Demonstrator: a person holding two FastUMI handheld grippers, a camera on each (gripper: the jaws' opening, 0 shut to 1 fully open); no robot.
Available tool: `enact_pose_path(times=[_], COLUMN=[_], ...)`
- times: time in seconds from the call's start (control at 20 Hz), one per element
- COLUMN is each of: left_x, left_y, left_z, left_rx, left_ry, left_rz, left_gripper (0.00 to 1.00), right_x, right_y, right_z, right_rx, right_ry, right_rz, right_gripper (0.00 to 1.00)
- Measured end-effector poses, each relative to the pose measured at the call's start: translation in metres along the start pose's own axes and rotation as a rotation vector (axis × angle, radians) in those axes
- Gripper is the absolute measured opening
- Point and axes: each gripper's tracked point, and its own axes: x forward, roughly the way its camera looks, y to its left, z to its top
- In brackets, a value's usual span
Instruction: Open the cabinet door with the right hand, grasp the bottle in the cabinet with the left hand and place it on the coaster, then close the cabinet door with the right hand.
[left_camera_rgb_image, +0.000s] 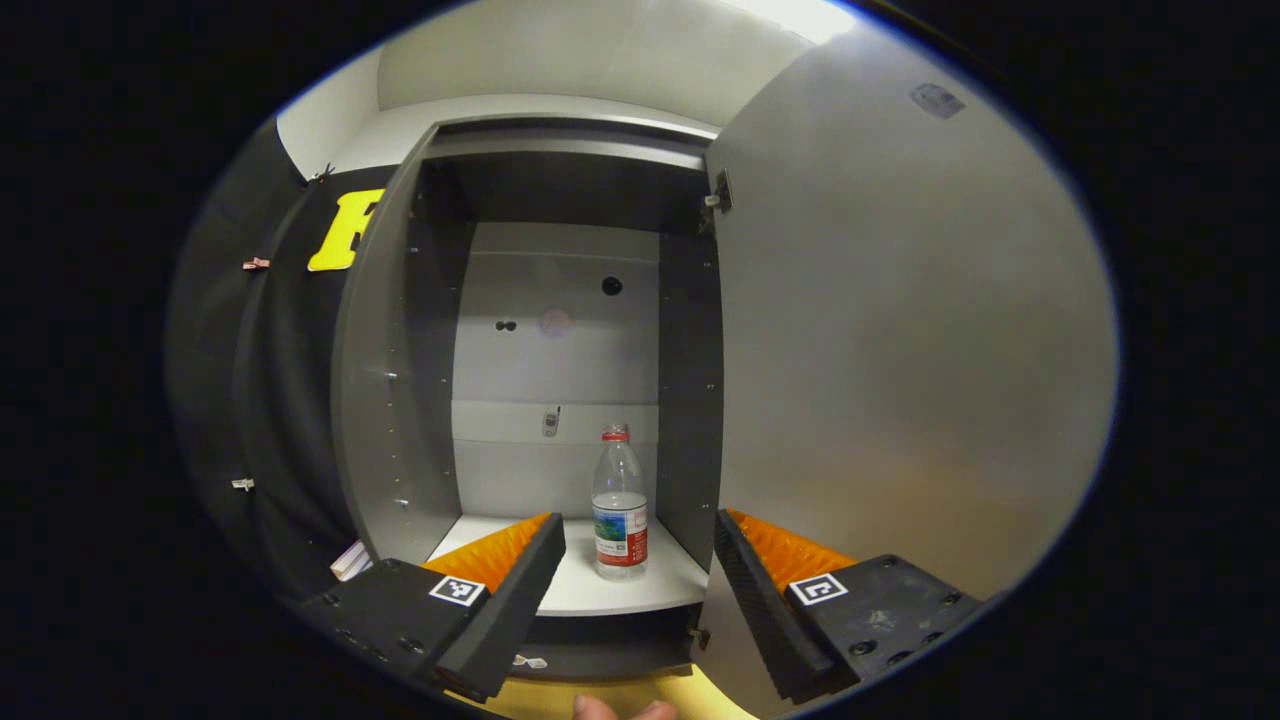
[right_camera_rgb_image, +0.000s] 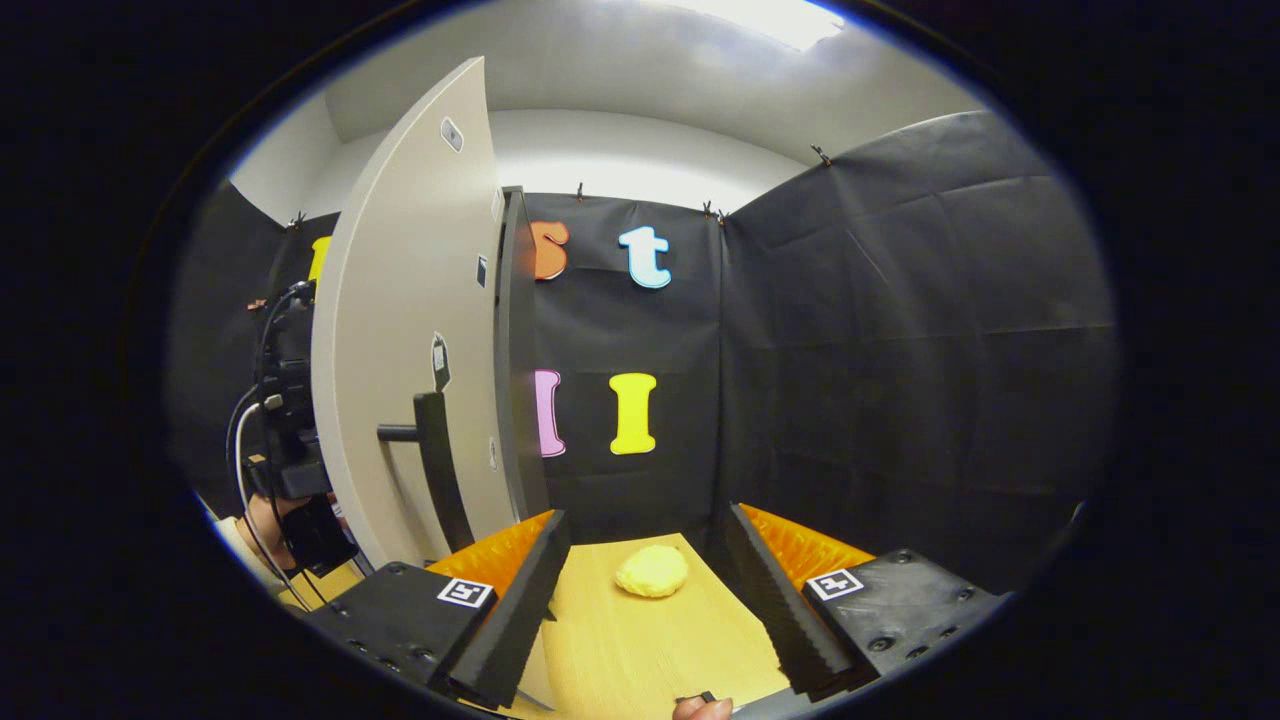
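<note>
In the left gripper view the grey cabinet (left_camera_rgb_image: 400, 400) stands open, its door (left_camera_rgb_image: 900, 350) swung out to the right. A clear plastic bottle (left_camera_rgb_image: 620, 505) with a red cap stands upright on the white shelf (left_camera_rgb_image: 600, 590) inside. My left gripper (left_camera_rgb_image: 635, 600) is open in front of the shelf, short of the bottle, nothing between its fingers. In the right gripper view the open door (right_camera_rgb_image: 410, 330) with its dark handle (right_camera_rgb_image: 435, 460) is at the left. My right gripper (right_camera_rgb_image: 645, 610) is open over the wooden table (right_camera_rgb_image: 640, 650), apart from the handle. A yellow coaster (right_camera_rgb_image: 652, 571) lies ahead.
The other gripper and the hand holding it (right_camera_rgb_image: 285, 450) show past the door's left edge in the right gripper view. Black cloth walls (right_camera_rgb_image: 900, 350) close the booth behind and right of the table. A fingertip (left_camera_rgb_image: 620, 709) shows at the bottom edge.
</note>
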Motion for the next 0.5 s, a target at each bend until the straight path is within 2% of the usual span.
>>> enact_pose_path(times=[0.25,0.5], left_x=[0.045,0.098], left_y=[-0.004,0.011], left_z=[-0.014,-0.046], left_rx=[-0.004,-0.002], left_ry=[0.001,0.047], left_rz=[-0.017,0.017], left_gripper=[0.95,0.92], right_x=[0.016,0.040], right_y=[-0.009,-0.007], right_z=[0.003,-0.005], right_rx=[-0.043,-0.043], right_ry=[-0.040,-0.033], right_rz=[0.003,0.033], right_gripper=[0.98,0.98])
